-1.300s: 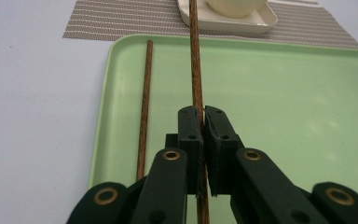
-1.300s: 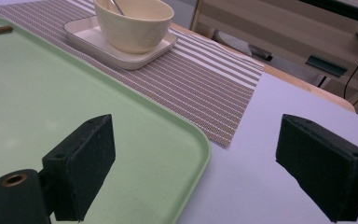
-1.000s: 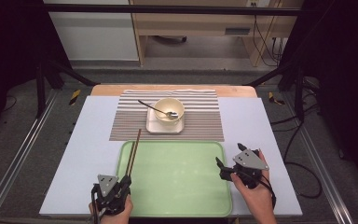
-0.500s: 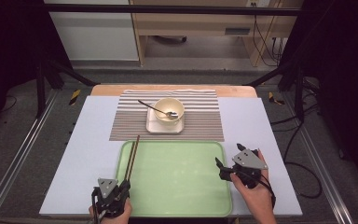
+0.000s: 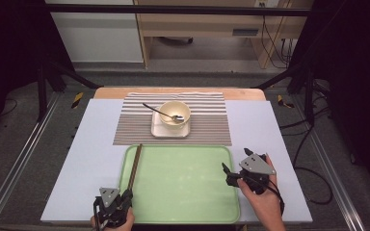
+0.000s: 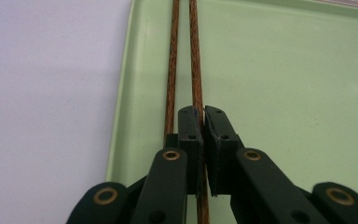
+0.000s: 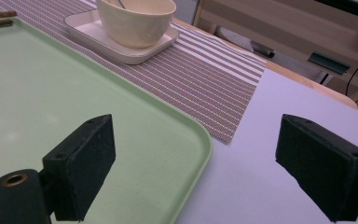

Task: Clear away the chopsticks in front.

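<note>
Pale lavender tabletop [image 5: 91, 159] seen from the high view carries a green tray [image 5: 183, 187] at the near edge, with a striped placemat [image 5: 207, 130] just beyond it holding a cream bowl [image 5: 175, 113] on a square plate [image 5: 158, 129], a spoon [image 5: 161, 113] resting in the bowl. Brown chopsticks [image 5: 135, 166] lie along the tray's left side, their near ends at the left gripper [image 5: 115, 204]; the right gripper [image 5: 231, 175] hovers at the tray's near right corner. From the left gripper view, the jaws are pressed together, pinching one of the chopsticks [image 6: 195, 65], while the other lies just left of the jaws inside the tray's [image 6: 284, 84] rim. From the right gripper view, the jaws stand spread wide and hold nothing, straddling the tray's [image 7: 42, 98] corner, with the placemat [image 7: 205, 79], plate [image 7: 116, 46] and bowl [image 7: 137, 21] farther off.
</note>
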Tool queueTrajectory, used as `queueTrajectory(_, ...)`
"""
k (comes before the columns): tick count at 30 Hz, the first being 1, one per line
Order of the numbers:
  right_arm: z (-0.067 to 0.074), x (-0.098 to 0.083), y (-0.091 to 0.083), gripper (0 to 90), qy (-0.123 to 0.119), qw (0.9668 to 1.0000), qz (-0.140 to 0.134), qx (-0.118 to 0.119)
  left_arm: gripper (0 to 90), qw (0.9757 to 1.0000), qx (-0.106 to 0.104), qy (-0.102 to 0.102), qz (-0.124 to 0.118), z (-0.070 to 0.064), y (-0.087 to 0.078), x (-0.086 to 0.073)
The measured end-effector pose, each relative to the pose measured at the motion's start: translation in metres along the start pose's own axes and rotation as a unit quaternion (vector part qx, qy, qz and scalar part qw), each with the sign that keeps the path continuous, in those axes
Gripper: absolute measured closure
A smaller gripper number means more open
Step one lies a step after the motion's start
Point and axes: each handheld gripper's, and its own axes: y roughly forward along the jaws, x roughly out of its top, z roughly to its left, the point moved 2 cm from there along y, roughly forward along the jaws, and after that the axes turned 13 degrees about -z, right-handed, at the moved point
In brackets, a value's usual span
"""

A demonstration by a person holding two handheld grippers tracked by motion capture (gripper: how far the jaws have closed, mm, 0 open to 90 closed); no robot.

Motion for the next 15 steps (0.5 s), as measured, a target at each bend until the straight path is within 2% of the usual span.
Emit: queueTrajectory(15, -0.0001, -0.0004, 0.001, 11.7, 0.003, 1.0, 0.001, 0.002, 85.5, 1.0, 0.002, 0.002, 0.003, 0.0009, -0.0014, -0.0037)
